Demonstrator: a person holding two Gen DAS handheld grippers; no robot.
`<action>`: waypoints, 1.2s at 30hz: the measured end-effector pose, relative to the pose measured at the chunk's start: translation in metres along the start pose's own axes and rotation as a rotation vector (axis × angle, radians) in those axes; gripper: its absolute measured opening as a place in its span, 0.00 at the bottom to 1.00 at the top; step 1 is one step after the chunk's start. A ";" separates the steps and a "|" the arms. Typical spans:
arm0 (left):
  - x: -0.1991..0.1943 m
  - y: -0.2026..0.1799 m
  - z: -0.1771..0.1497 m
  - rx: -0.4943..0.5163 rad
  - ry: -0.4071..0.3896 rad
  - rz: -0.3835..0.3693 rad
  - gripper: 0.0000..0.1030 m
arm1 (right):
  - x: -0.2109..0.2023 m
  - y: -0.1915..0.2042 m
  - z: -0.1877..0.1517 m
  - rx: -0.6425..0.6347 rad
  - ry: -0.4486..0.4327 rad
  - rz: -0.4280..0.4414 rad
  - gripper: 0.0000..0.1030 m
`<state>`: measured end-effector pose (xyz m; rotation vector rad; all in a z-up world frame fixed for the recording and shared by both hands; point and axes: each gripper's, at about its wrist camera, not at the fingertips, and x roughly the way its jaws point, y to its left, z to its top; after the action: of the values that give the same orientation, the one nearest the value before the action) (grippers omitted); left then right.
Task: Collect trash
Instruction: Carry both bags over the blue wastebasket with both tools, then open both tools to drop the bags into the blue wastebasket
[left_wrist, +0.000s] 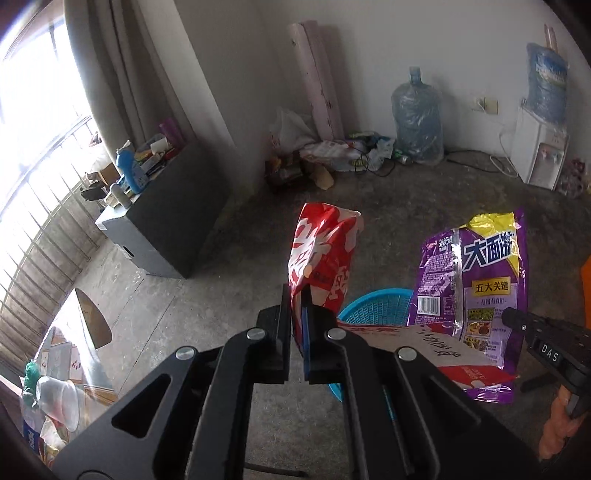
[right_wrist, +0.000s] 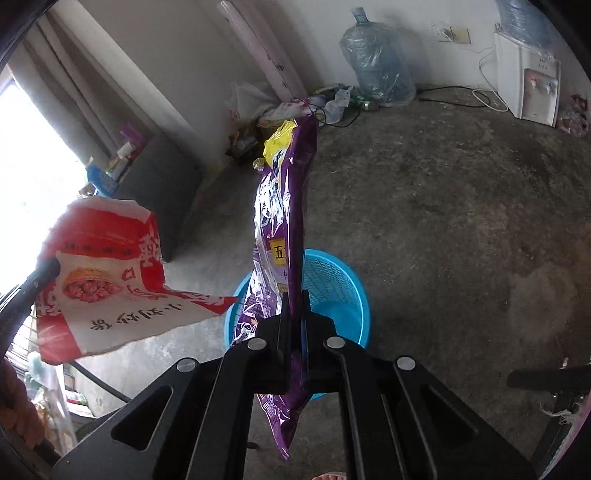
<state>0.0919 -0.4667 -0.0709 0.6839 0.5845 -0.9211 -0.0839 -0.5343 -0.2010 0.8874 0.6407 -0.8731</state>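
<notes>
Two wrappers hang over the blue basket (right_wrist: 343, 295), which stands on the concrete floor (right_wrist: 443, 221); each gripper's body hides part of its rim. Purple bag (right_wrist: 284, 206), the bigger, is pinched edge-on in the right gripper (right_wrist: 294, 295), jaws clamped tight on it, its lower end dangling below them in front of the basket. Red bag (left_wrist: 321, 258) is nipped in the left gripper (left_wrist: 295, 291), jaws nearly closed on its corner, just left of the basket; its print is hard to read.

Bare concrete floor (right_wrist: 443, 206) — blue mesh basket (right_wrist: 332, 291), water jug (right_wrist: 376, 62) and dispenser (right_wrist: 528, 88) standing on it.
</notes>
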 end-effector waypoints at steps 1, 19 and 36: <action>0.017 -0.007 0.002 0.019 0.030 -0.007 0.07 | 0.012 0.000 0.001 -0.003 0.000 -0.024 0.05; -0.001 0.024 -0.004 -0.121 0.079 -0.076 0.56 | 0.120 -0.057 -0.017 0.148 0.195 0.028 0.46; -0.175 0.152 -0.081 -0.337 -0.032 -0.050 0.72 | 0.140 -0.040 0.018 -0.040 0.138 -0.134 0.45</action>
<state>0.1244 -0.2513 0.0427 0.3521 0.7115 -0.8521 -0.0459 -0.6155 -0.3167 0.8812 0.8428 -0.9205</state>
